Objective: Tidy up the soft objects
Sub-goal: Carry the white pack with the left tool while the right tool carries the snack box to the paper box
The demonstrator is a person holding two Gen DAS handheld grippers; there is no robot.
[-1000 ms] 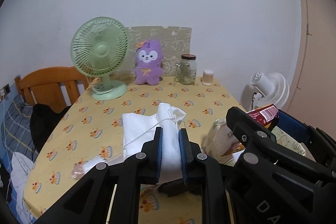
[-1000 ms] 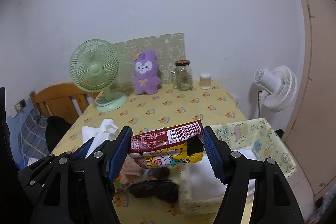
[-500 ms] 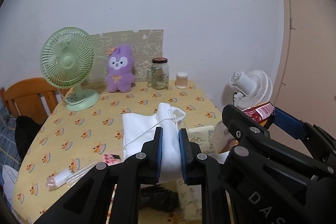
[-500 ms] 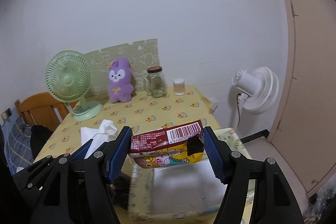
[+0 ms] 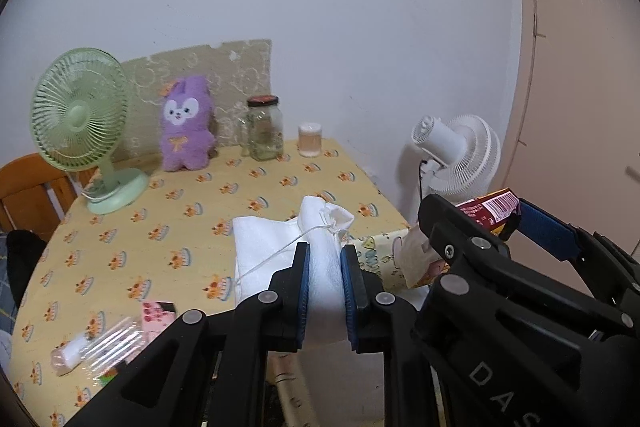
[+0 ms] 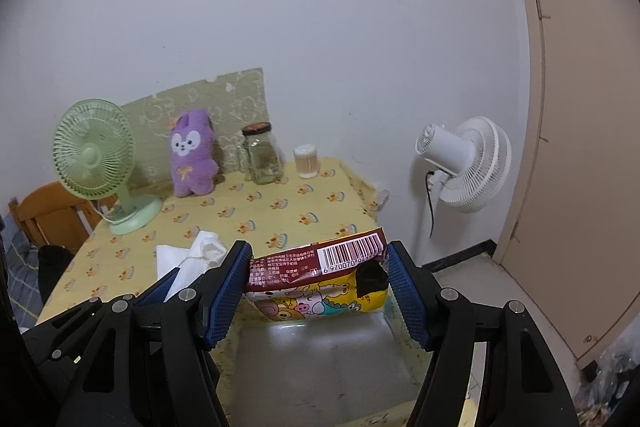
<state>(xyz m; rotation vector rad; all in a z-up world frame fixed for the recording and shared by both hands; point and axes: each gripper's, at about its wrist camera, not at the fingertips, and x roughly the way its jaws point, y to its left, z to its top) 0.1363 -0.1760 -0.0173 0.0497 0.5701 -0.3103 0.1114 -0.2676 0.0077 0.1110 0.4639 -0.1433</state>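
My left gripper is shut on a white drawstring cloth bag and holds it in the air above the table's right side. My right gripper is shut on a soft tissue pack with cartoon print and a dark red barcode flap. It holds the pack above an open fabric storage box with a pale inside. The pack and right gripper also show at the right of the left wrist view. A purple plush rabbit stands at the back of the table.
The table has a yellow patterned cloth. On it stand a green desk fan, a glass jar and a small white container. A pink packet and a clear wrapped item lie near the front left. A white floor fan and a wooden chair flank the table.
Both grippers have swung to the right with their loads. The fabric box has come directly under the tissue pack, and the table's right edge and floor fan have come further into view.
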